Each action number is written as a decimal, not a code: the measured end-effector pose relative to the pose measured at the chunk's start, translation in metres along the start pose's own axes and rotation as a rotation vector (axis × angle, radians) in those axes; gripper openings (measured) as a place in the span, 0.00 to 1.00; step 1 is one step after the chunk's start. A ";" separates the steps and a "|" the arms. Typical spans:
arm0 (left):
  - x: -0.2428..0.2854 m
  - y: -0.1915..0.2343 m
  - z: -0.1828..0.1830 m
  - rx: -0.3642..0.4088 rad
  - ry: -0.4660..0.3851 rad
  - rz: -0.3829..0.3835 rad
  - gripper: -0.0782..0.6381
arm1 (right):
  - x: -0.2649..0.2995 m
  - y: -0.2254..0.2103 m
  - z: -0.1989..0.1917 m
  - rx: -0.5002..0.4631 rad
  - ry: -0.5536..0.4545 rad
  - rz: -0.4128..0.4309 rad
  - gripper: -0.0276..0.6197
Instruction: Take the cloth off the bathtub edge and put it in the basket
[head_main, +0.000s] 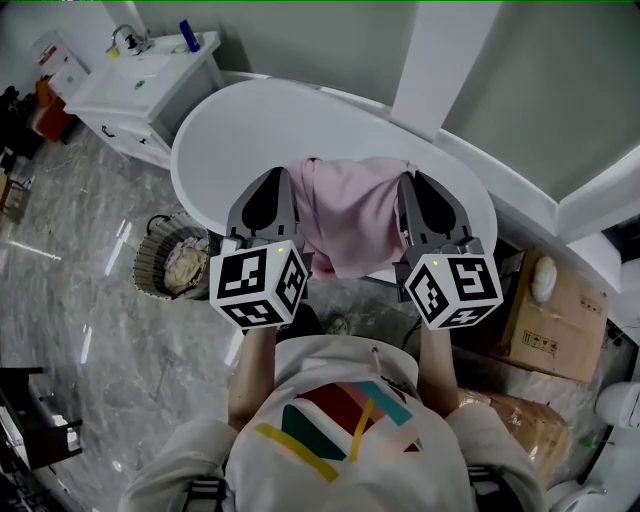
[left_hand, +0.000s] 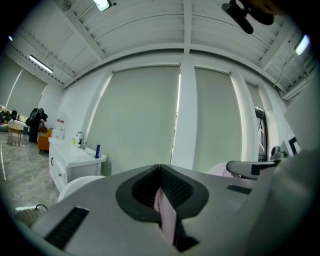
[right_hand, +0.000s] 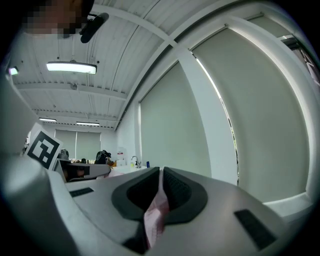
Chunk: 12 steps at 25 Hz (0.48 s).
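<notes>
Item 1. Floor: grey marbled tile, glossy.

Item 2. Bathtub: white, oval, freestanding, set against the window wall.

Item 3. Washstand: white cabinet with basin and tap, beyond the tub's far end. A blue bottle stood upright on its top.

Item 4. Cardboard box: brown, on the floor to the person's right, well apart from the tub.

Item 5. Cloth: pink, soft and creased. It was stretched between the two grippers over the tub's near rim, its lower edge sagging in folds. Whether it touched the rim could not be told. One edge ran as a thin pink strip between the left gripper's pads. The opposite edge showed bunched and crumpled between the right gripper's pads.

Item 6. Basket: round, woven, on the floor beside the tub's outer wall, to the left of the left gripper and apart from the cloth. It held a pale crumpled mass, kind not determinable.

Item 7. Left gripper: pointed level toward the tub, jaws pressed together on the cloth's left edge.

Item 8. Right gripper: pointed level alongside the left, jaws clamped on the cloth's right edge.
</notes>
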<state>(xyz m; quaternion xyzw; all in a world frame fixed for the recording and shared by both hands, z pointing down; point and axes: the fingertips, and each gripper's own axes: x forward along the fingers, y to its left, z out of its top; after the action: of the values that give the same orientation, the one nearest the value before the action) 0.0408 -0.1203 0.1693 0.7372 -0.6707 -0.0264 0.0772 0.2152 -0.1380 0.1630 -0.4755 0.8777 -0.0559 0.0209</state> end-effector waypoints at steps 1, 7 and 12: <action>-0.002 0.002 -0.001 -0.002 0.001 0.009 0.13 | 0.000 0.002 -0.001 0.001 0.003 0.010 0.10; -0.012 0.018 0.007 -0.009 -0.024 0.049 0.13 | 0.010 0.018 0.007 0.011 -0.019 0.060 0.10; -0.019 0.043 0.014 -0.014 -0.050 0.068 0.13 | 0.026 0.040 0.015 -0.010 -0.045 0.087 0.10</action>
<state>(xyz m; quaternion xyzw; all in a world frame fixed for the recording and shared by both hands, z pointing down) -0.0054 -0.1065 0.1603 0.7124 -0.6970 -0.0468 0.0662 0.1696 -0.1393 0.1436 -0.4382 0.8971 -0.0400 0.0406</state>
